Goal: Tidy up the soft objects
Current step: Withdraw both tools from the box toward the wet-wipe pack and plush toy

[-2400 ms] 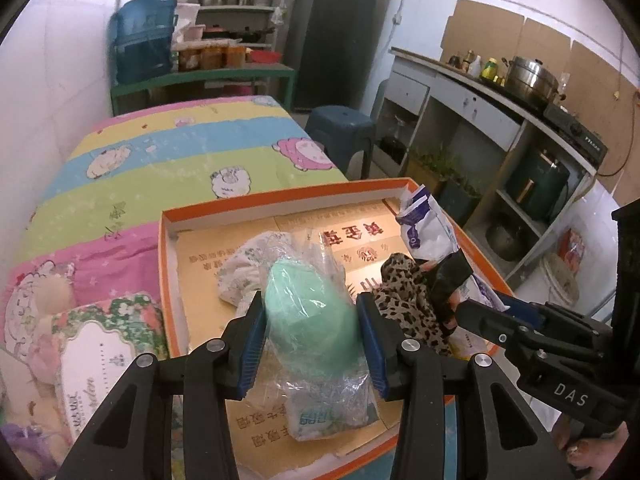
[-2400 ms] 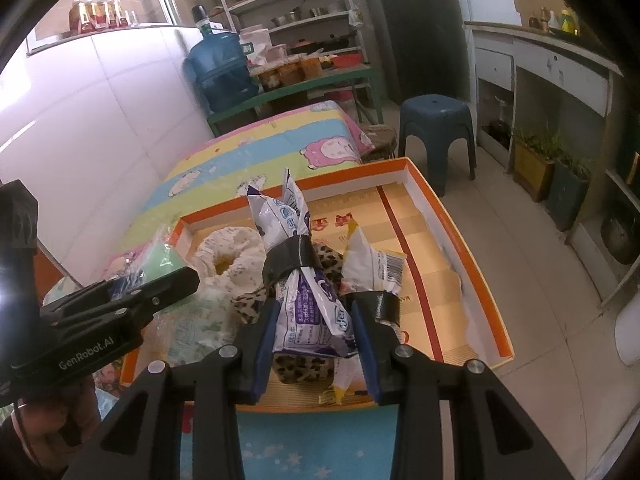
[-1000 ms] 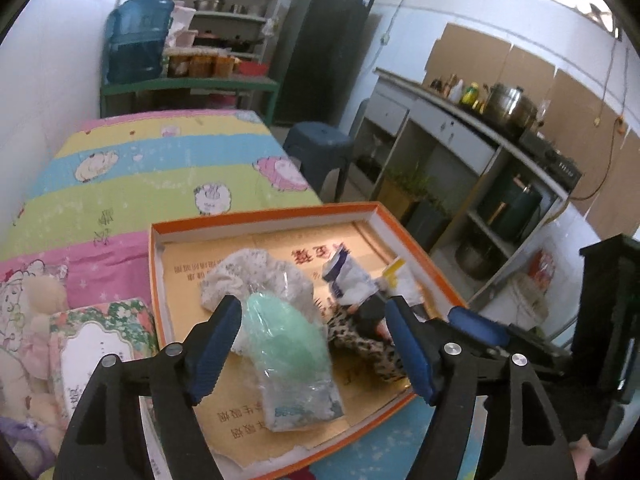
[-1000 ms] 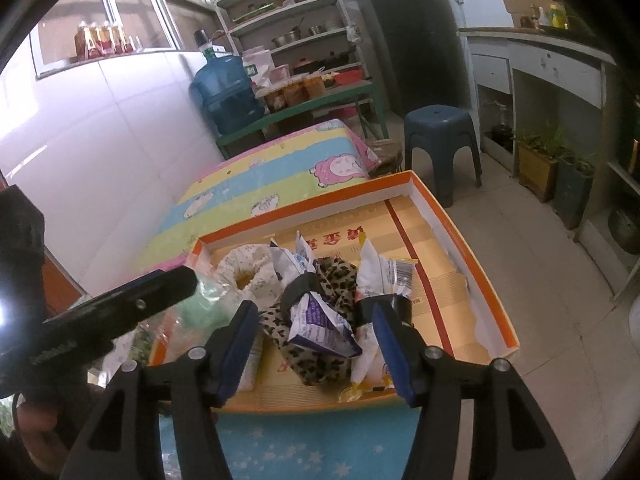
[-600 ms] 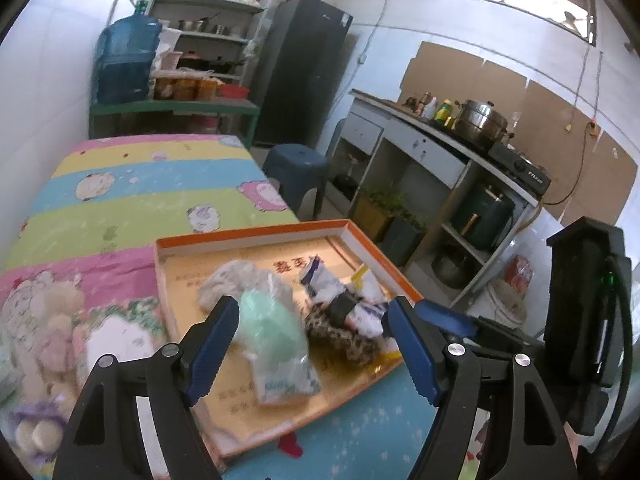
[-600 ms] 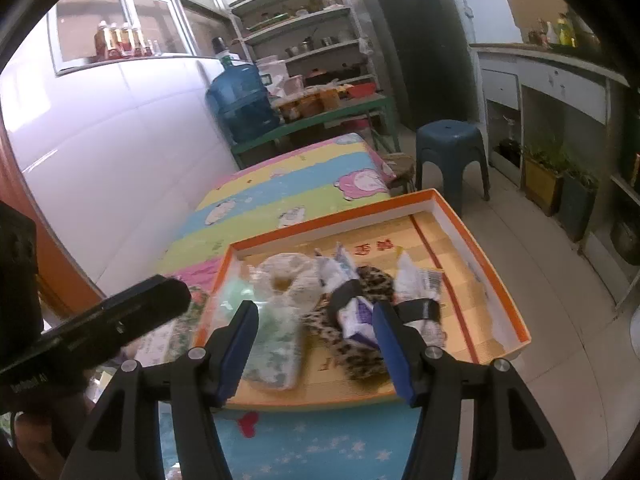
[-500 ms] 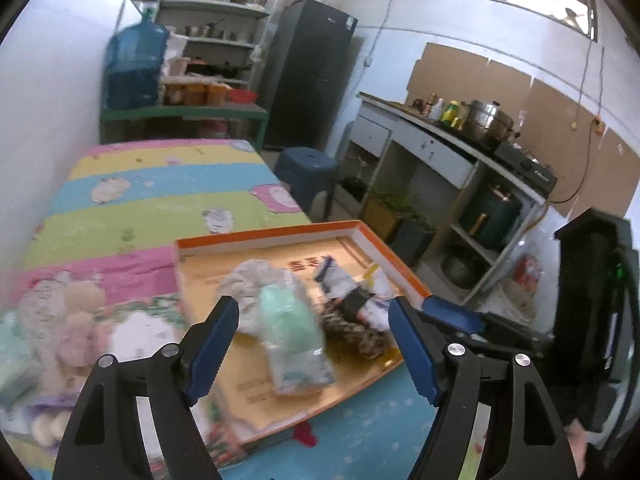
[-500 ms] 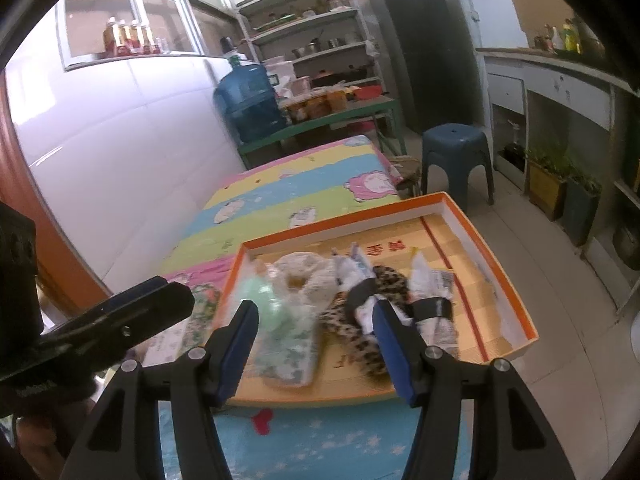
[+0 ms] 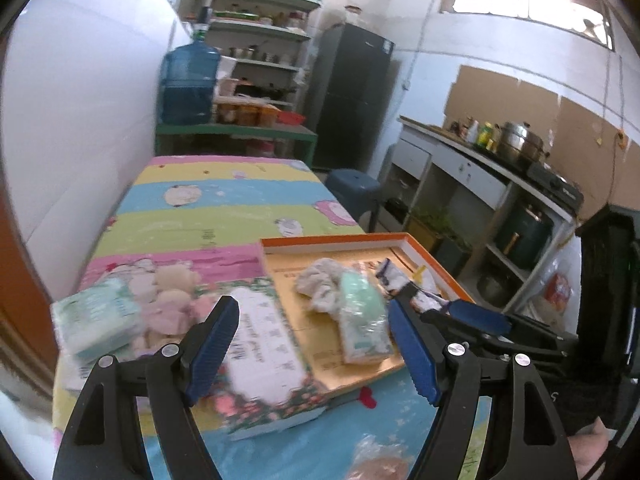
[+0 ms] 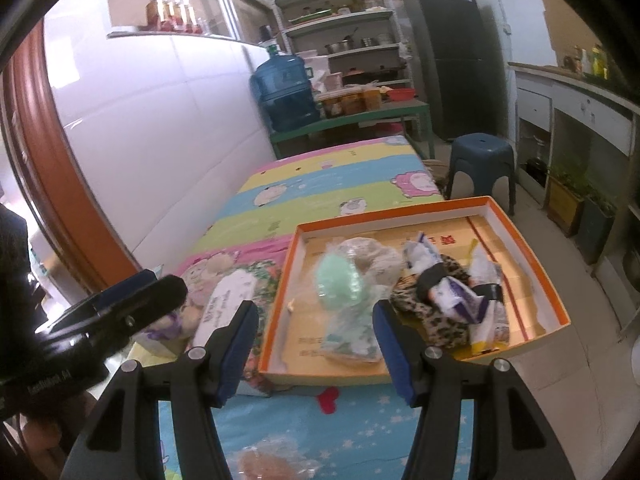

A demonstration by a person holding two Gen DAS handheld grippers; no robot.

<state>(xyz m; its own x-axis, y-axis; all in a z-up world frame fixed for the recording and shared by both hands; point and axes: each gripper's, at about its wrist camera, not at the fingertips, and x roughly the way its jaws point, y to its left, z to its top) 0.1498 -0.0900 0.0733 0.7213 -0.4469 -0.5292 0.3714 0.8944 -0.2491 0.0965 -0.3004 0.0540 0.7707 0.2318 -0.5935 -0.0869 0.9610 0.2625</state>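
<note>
Left wrist view: left gripper [image 9: 312, 344] agape and empty, nearer the plush pile [image 9: 168, 296] at the bed's left edge than the right gripper [image 10: 316, 346], likewise agape, facing the tray [image 10: 520, 240] of bagged softs.

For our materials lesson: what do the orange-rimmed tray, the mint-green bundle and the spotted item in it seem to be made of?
Orange-rimmed tray: likely printed cardboard, matte, thin folded walls. Mint-green bundle: soft, perhaps foam or cloth, inside glossy crinkled clear plastic. Spotted item: leopard-print fabric, seemingly plush, slumped and folded.
</note>
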